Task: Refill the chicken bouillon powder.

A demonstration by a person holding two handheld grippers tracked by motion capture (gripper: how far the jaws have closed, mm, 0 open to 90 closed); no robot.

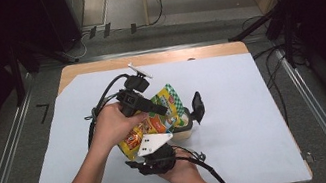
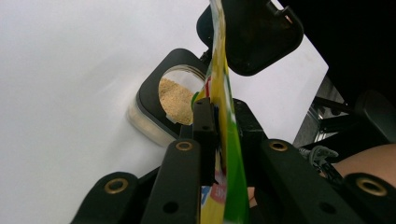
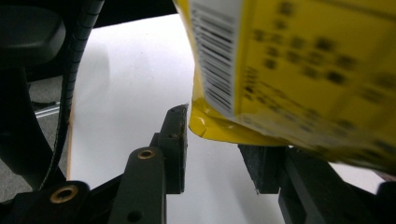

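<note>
A yellow and green snack pouch (image 1: 166,107) hangs tilted over a small open tub (image 1: 184,128) with a black rim. The tub (image 2: 154,95) holds brown granules, and its black hinged lid (image 2: 257,37) stands up behind it. My left gripper (image 1: 158,108) reaches in from the left and is shut on the pouch; its pads (image 2: 204,123) pinch the thin pouch (image 2: 229,116) edge-on. My right gripper (image 1: 158,149) sits near the front edge under the pouch's lower end. Its jaws (image 3: 217,140) stand apart, with the pouch's bottom corner (image 3: 205,123) just over them and white paper showing between.
White paper (image 1: 237,93) covers the wooden table. Cables trail from both grippers. A metal rail (image 1: 5,160) runs along the floor on the left and dark stands (image 1: 286,24) are at the right. Room is free on the right half of the paper.
</note>
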